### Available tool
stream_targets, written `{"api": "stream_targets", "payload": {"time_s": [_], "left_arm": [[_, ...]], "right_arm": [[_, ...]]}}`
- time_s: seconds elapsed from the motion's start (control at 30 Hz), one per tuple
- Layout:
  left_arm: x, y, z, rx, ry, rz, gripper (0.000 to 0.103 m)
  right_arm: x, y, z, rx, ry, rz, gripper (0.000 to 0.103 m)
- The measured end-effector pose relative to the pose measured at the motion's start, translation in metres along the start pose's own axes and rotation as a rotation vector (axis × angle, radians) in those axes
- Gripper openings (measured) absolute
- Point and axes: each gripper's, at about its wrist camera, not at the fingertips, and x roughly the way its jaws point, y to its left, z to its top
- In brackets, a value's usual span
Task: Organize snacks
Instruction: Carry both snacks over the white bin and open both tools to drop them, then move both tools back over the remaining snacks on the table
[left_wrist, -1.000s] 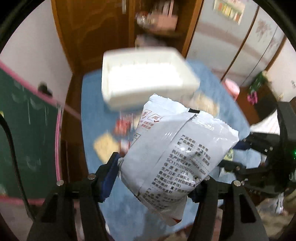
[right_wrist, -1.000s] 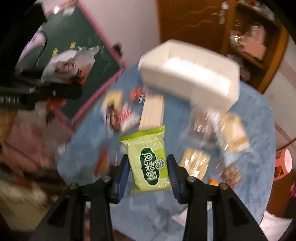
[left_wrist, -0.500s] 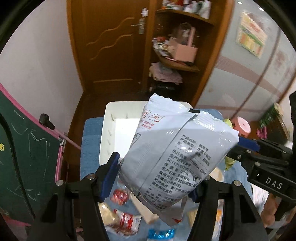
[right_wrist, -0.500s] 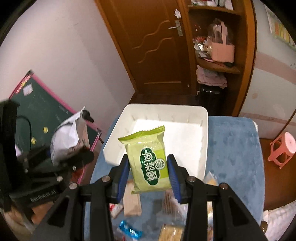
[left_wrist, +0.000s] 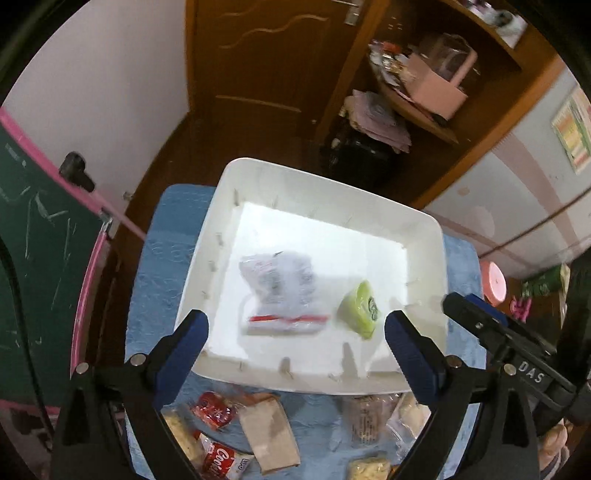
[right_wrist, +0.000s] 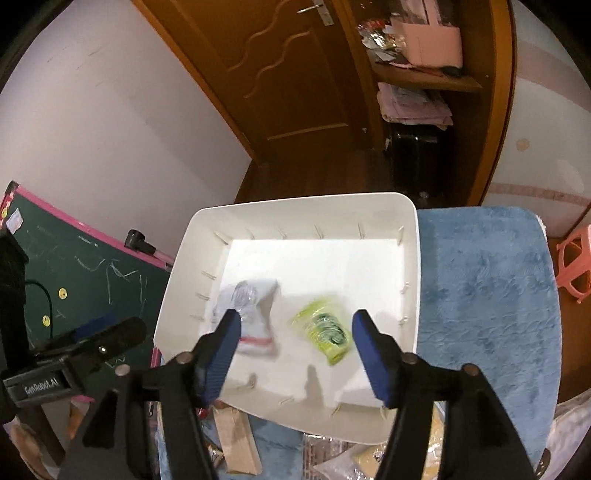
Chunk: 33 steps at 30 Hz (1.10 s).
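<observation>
A white plastic bin (left_wrist: 255, 177) (right_wrist: 306, 206) stands on the blue-covered table. Inside it, blurred by motion, are a white snack bag (left_wrist: 280, 291) (right_wrist: 247, 314) on the left and a small green snack pack (left_wrist: 360, 308) (right_wrist: 325, 328) to its right. My left gripper (left_wrist: 297, 332) is open and empty above the bin's near side. My right gripper (right_wrist: 295, 332) is open and empty above the bin too. Each gripper shows at the edge of the other's view.
Several loose snack packs (left_wrist: 218, 410) and a brown packet (left_wrist: 269, 432) lie on the blue cloth (right_wrist: 487, 295) in front of the bin. A green chalkboard (left_wrist: 33, 258) stands to the left, a wooden door and shelves behind, a pink stool (right_wrist: 572, 266) at right.
Both grippers have opened and let go of their packs: the white bag and the green pack have dropped into the bin. Both cameras now look down on the bin from closer.
</observation>
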Motion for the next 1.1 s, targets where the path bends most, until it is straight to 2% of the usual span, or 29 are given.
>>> {"api": "stream_targets", "payload": {"time_s": [0.13,0.27,0.43,0.73,0.97,1.1], "left_arm": [[-0.001,0.008,-0.010,0.017,-0.027,0.045,0.100],[-0.011,0.013,-0.023,0.016,-0.047,0.040,0.101],[-0.038,0.016,-0.037,0.046,-0.095,0.050,0.101],[-0.128,0.041,-0.081,0.067,-0.251,0.091,0.100],[-0.172,0.066,-0.118,0.071,-0.274,0.082,0.100],[-0.188,0.070,-0.145,0.116,-0.277,0.089,0.100]], "right_arm": [[0.008,-0.005,-0.004,0.005,0.023,0.009,0.065],[0.009,-0.002,-0.013,-0.019,0.028,0.001,0.065],[-0.008,0.008,-0.029,-0.031,0.005,-0.015,0.065],[-0.074,0.047,-0.073,-0.072,-0.122,-0.052,0.065],[-0.128,0.094,-0.130,-0.152,-0.264,-0.077,0.065],[-0.147,0.126,-0.170,-0.260,-0.332,-0.112,0.065]]}}
